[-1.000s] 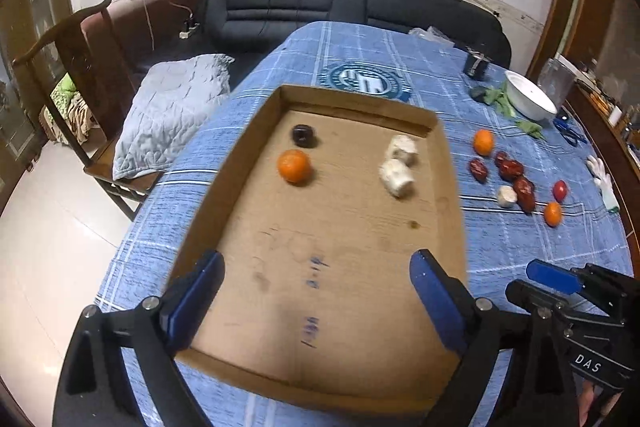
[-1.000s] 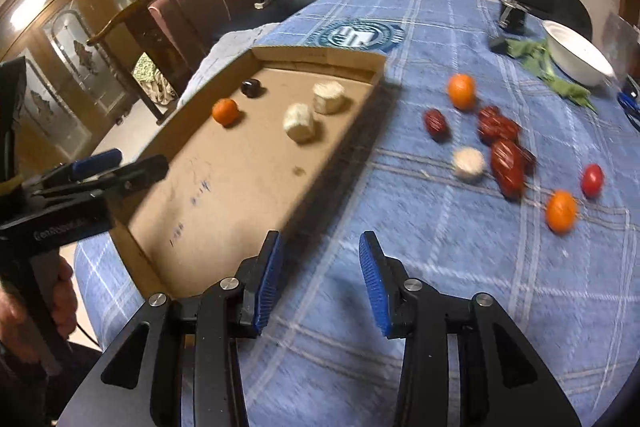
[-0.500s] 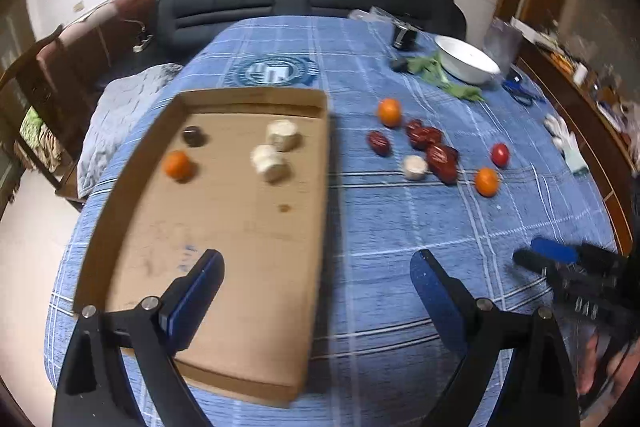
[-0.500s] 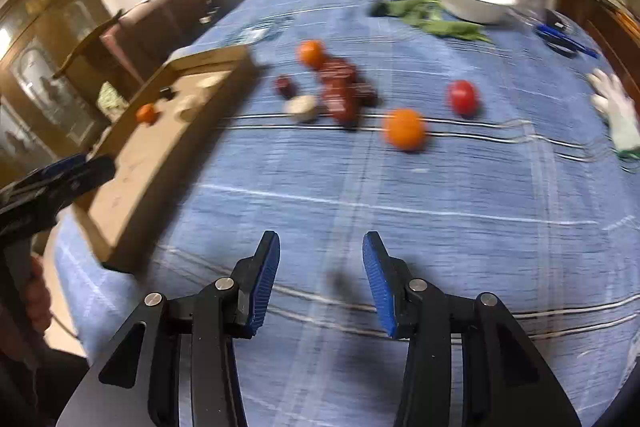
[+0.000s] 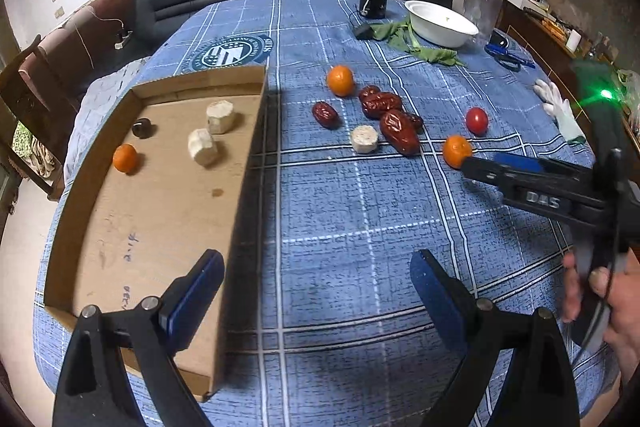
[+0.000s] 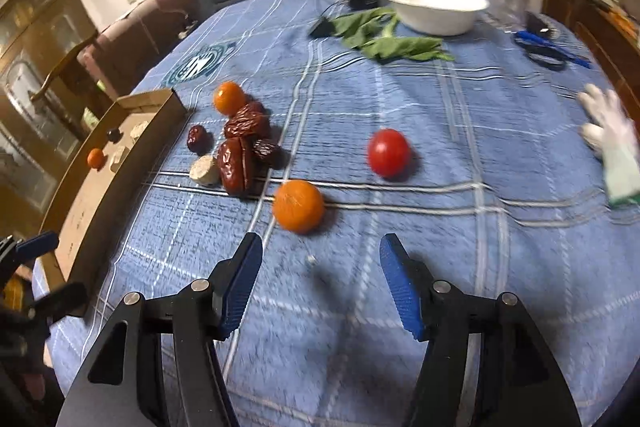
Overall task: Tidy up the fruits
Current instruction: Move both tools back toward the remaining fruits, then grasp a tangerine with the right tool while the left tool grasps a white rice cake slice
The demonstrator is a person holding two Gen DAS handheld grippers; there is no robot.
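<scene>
**Visitor:** While both hands are over the desk [image 5: 320,211], what is in front of them?

**Onlooker:** Loose fruit on a blue checked cloth. The right gripper [image 6: 320,279] points down at the nearest orange [image 6: 298,205], which lies just beyond its fingers. They hold nothing and are spreading apart. A red tomato [image 6: 389,151] sits further off to the right, and a cluster of dried dates [image 6: 240,147] with a pale round piece [image 6: 205,169] to the left.

**Visitor:** And where does the fruit go?

**Onlooker:** Probably into the shallow cardboard tray [image 5: 240,163] on the left of the desk. It already has a small orange [image 5: 125,158], two pale chunks [image 5: 204,151] and one dark fruit [image 5: 141,127] in it. The left gripper [image 5: 316,291] hovers by the tray's near corner, fingers wide apart and empty.

**Visitor:** How should the pick go?

**Onlooker:** I'd say widen further, straddle the orange at its middle, then close gently; it is round and could roll away from a lopsided squeeze.
</scene>
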